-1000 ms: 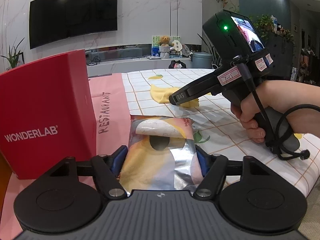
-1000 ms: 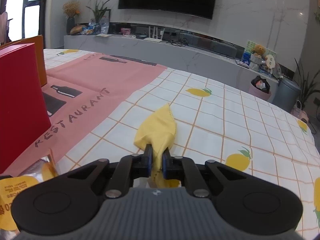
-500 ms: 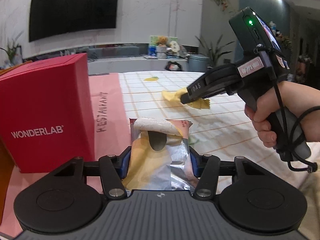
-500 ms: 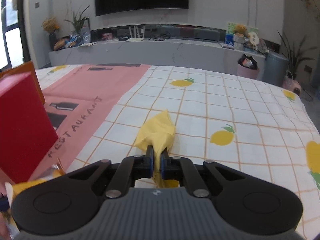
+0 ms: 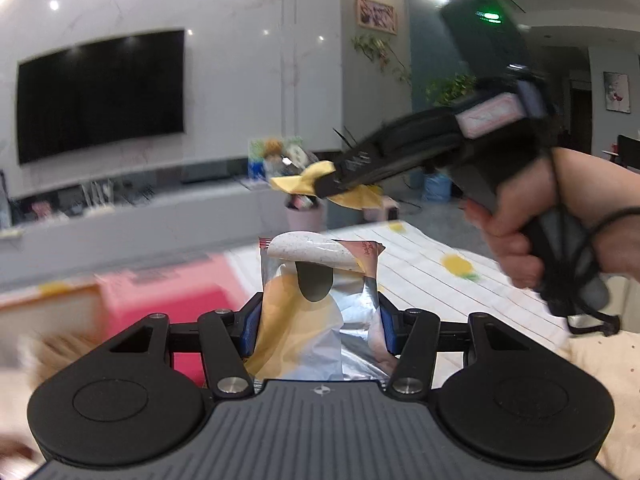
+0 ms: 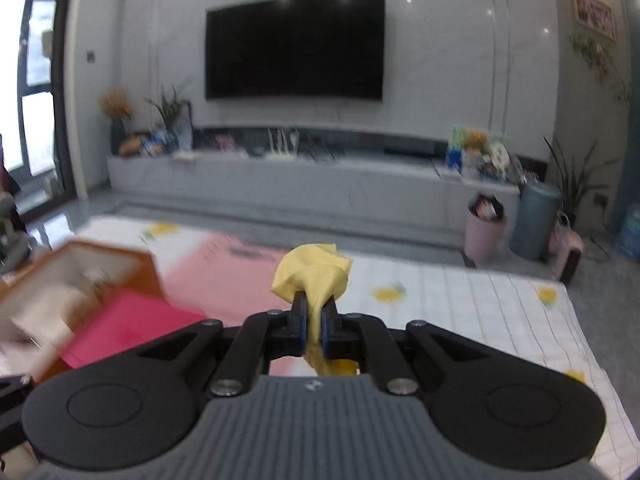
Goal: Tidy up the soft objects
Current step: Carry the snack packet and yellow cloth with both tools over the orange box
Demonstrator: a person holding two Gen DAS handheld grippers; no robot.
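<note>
The table (image 6: 460, 300) wears a white checked cloth with yellow fruit prints, and a pink mat (image 6: 224, 268) lies across its left part. Behind it stands a pale marbled wall with a dark TV (image 6: 295, 46), a long grey shelf (image 6: 280, 176) cluttered with small things, plants at both ends, and a pink bin (image 6: 483, 236) next to a grey one on the floor.

Each gripper is up off the table with its own load. The left gripper (image 5: 318, 322) has just narrowed its jaws and now clamps a silver-and-yellow foil bag (image 5: 316, 304) by its two sides, the bag standing upright between the blue pads. The right gripper (image 6: 314, 330) has its jaws nearly together, pinching a yellow cloth (image 6: 314, 274) that bunches above the tips and hangs a little below them.

Only the left view shows the person's right hand (image 5: 532, 224) on the handle, a cord round the wrist, and the cloth seen from the side — clear of the table, in front of the shelf. Only the right view shows the open orange box (image 6: 76, 276) at the table's left edge, with a red box (image 6: 128, 328) just in front of it; both are blurred.
</note>
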